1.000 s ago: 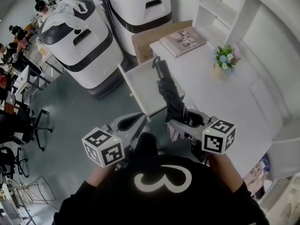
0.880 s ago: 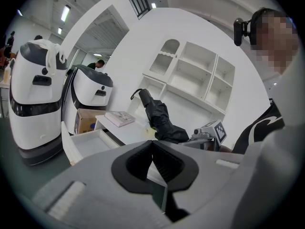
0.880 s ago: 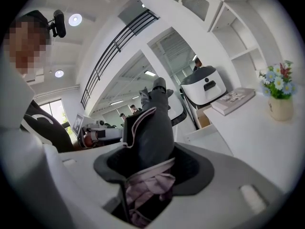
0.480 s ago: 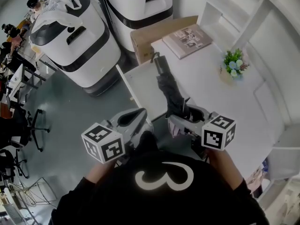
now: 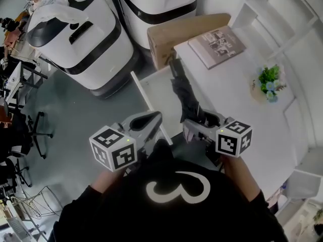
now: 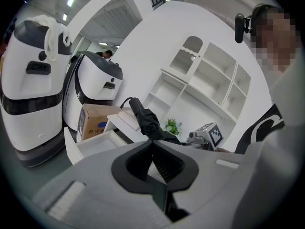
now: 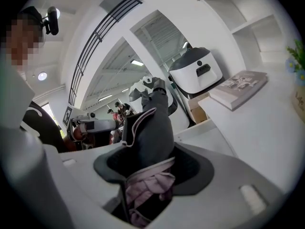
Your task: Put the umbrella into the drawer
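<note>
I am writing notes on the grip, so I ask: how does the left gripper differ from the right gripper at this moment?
The right gripper clamps the folded dark umbrella; the left gripper holds nothing. The right gripper's jaws stand apart around the umbrella's cloth; the left gripper's jaws are pressed together. Both point ahead toward the open drawer.

OFFICE CORNER: A grey book (image 5: 217, 43) lies flat at the far corner of the white tabletop (image 5: 237, 107). A small potted plant (image 5: 268, 82) stands well apart from it, near the edge along the white shelving (image 5: 282, 14). A cardboard box (image 5: 174, 37) sits against the tabletop's far edge, beside two white-and-black machines (image 5: 75, 32), one draped with a plastic bag (image 6: 50, 30). Office chairs (image 5: 30, 130) stand at left.
</note>
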Tool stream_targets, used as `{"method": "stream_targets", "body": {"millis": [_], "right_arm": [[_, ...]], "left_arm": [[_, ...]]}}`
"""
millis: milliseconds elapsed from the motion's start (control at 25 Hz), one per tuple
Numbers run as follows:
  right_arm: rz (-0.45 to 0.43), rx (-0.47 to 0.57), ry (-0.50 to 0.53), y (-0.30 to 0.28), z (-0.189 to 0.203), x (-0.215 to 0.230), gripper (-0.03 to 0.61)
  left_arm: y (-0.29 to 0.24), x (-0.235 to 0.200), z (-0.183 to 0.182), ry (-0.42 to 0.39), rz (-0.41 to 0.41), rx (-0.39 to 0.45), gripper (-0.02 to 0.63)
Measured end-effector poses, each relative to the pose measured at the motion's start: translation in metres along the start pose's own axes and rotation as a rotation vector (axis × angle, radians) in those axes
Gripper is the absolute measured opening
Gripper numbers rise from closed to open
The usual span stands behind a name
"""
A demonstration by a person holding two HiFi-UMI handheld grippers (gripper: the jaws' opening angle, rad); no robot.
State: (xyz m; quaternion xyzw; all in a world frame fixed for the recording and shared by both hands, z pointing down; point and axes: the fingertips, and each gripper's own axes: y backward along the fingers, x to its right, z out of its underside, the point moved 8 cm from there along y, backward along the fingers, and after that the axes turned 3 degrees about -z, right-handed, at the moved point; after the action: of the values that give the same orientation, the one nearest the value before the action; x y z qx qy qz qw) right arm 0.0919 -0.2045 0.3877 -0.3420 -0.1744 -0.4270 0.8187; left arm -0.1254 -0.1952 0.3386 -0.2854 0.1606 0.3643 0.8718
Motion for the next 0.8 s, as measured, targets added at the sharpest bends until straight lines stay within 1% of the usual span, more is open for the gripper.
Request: {"method": "stream_targets", "body": {"millis": [160,360,600,800], "right_arm": [[0.036,-0.056,-0.002,-0.030,-0.001,0.021,0.241],[0.054,-0.127,-0.015,-0.061,0.004,0.050,0.239],[0.102,-0.237,-0.008,-0.096,0.023,0.083,0.238],[0.141,-0.300,-0.018,-0.118,0.036,0.107,0.238]], "left_arm": [[-0.008,-0.031,-0.007,-0.002,-0.025,-0.017,0.008],[-0.022,-0.062,-0.009,0.028,-0.036,-0.035,0.008],[-0.034,-0.096,-0.007,0.066,-0.049,-0.058,0.008],[-0.042,-0.117,-0.004,0.092,-0.062,-0.087,0.008]]}}
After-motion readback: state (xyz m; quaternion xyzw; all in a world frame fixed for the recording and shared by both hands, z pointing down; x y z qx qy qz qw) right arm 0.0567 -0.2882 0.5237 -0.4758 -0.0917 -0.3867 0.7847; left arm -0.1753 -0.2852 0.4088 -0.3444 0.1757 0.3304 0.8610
